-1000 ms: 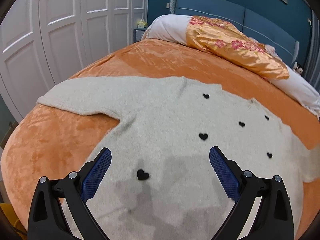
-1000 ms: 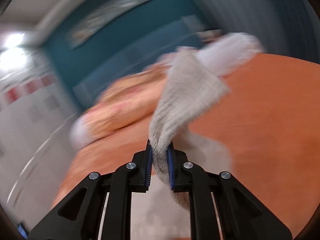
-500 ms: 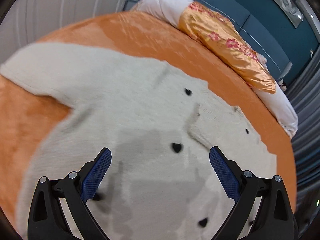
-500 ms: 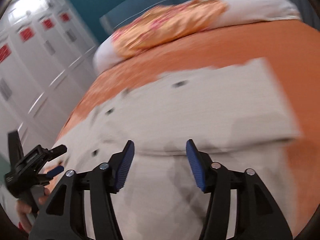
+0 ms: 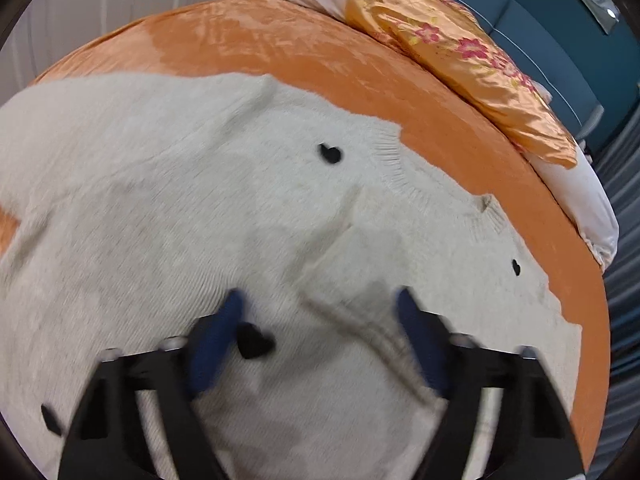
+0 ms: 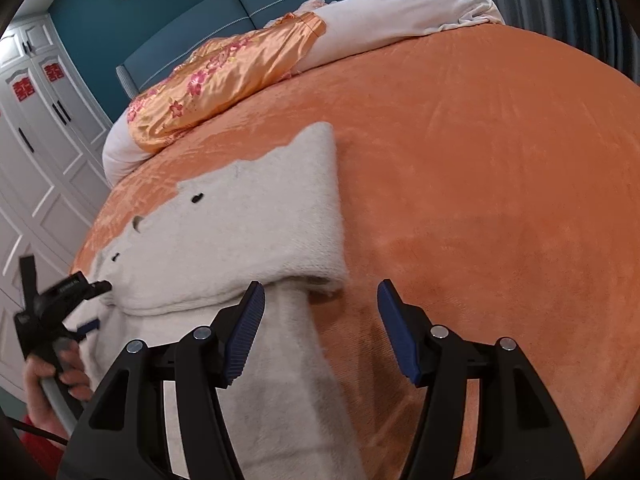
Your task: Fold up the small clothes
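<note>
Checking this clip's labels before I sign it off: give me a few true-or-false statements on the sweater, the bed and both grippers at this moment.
1. The right gripper is clamped on the sweater. False: its jaws are open, holding nothing.
2. One sleeve lies folded across the cream sweater. True.
3. The sweater carries small black hearts. True.
4. The bedspread is blue. False: it is orange.
5. The left gripper is open above the sweater. True.
</note>
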Available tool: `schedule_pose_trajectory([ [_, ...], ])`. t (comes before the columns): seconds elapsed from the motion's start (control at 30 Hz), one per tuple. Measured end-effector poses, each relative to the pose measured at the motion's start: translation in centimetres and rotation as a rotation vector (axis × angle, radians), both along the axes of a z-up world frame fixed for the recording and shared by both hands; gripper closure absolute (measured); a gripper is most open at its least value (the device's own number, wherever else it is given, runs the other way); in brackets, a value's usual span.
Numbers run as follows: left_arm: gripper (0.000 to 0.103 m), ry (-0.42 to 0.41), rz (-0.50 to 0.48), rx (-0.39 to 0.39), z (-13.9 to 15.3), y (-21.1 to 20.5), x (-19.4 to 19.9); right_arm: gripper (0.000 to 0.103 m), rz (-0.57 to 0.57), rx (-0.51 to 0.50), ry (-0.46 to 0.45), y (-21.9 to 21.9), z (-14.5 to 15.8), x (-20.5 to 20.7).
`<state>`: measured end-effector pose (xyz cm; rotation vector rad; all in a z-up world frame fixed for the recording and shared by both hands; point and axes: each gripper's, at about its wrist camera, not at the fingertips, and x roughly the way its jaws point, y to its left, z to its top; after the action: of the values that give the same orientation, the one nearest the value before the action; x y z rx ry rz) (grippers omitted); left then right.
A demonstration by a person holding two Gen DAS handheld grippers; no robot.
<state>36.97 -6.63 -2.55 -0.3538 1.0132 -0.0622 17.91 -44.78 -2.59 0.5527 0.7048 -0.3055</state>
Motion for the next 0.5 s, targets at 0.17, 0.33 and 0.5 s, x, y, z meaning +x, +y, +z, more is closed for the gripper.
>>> schedule_pose_trajectory([
  [0.17,0.097,-0.106,-0.047,-0.051,2.8,0.6,0.7,0.046,-0.020,0.003,0.009,-0.4,-0.6,0.1],
  [0.33,0.098,-0.239,0.048,-0.032,6.4,4.6,-0.3,0.046,0.001,-0.033,-0.018,0.2,0.5,0.4],
  [0.5,0.098,-0.110,0.039,0.043,2.1,6.2,0.4,0.051,0.021,-0.028,0.029,1.2,-0.2,2.3],
])
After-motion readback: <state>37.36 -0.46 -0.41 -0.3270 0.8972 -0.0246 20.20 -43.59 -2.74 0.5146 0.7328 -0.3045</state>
